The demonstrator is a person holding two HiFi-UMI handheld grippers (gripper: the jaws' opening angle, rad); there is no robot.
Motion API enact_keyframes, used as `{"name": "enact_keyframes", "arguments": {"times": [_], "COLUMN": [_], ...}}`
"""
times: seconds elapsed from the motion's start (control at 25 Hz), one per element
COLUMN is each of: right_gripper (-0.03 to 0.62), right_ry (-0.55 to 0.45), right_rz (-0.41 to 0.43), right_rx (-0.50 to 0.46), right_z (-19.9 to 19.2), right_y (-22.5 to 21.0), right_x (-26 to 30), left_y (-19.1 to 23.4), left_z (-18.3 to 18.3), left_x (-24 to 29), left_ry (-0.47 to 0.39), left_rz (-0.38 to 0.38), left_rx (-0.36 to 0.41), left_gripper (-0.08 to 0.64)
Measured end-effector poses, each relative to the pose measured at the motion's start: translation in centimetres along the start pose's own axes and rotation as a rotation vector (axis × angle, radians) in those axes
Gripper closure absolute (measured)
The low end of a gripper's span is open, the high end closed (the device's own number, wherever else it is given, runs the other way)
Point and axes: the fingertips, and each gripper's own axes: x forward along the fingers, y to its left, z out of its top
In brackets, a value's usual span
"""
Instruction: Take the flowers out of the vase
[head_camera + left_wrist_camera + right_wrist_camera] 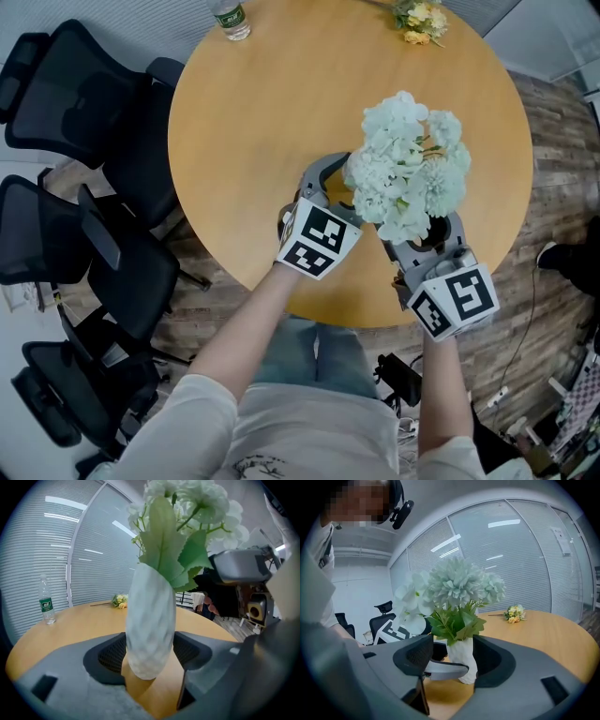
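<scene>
Wooden table (253, 122), vase (150, 625) gripped between left fingers (111, 654); right fingers (417, 656) open before flowers (459, 588)

1. The flowers (410, 169) are white to pale mint, with green leaves and stems.
2. The vase (150, 625) is white, with a fine woven-looking relief.
3. The table (253, 141) is a warm honey-yellow wood tone.
4. The left gripper (147, 656) and right gripper (452, 660) are grey with black mesh-patterned pads (112, 653). Each cube (319, 241) bears black-and-white square markers.
5. The small bouquet (422, 21) is yellow and cream.
6. The bottle (229, 19) is clear with a green label.
7. The chairs (56, 94) are black.
8. The floor (553, 159) shows grey-brown planks.
</scene>
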Motion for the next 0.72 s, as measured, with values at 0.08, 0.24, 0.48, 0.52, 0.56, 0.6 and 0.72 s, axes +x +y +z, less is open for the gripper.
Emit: {"name": "enact_keyframes", "arguments": {"times": [0.08, 0.24, 0.48, 0.52, 0.56, 0.6, 0.72], "right_gripper": [0.362, 0.359, 0.359, 0.359, 0.359, 0.359, 0.359], "right_ry": [-0.004, -0.024, -0.036, -0.036, -0.037, -0.039, -0.047], "right_rz": [0.005, -0.001, -0.001, -0.002, -0.004, -0.008, -0.020], "right_rx": [0.002, 0.007, -0.002, -0.001, 0.003, 0.008, 0.016], "right_z": [0.3, 1.2, 1.4, 1.4, 1.4, 1.5, 1.5], "right_y": [-0.1, -0.5, 0.0, -0.1, -0.2, -0.3, -0.5], "right_x": [0.7, 2.1, 2.6, 2.8, 2.9, 3.0, 3.0], "left_y": [0.2, 0.7, 0.3, 0.3, 0.4, 0.4, 0.2], "left_z": [0.0, 0.1, 0.0, 0.0, 0.0, 0.0, 0.0], "left_x": [0.2, 0.3, -0.2, -0.2, -0.2, -0.2, -0.3], "left_ry": [0.000, 0.000, -0.003, -0.004, -0.006, -0.007, -0.007], "left_rz": [0.001, 0.002, -0.001, -0.001, -0.001, -0.001, -0.002], "left_rx": [0.000, -0.003, -0.002, -0.002, -0.003, -0.003, -0.002], "left_gripper": [0.238, 0.238, 0.238, 0.238, 0.238, 0.238, 0.238]}}
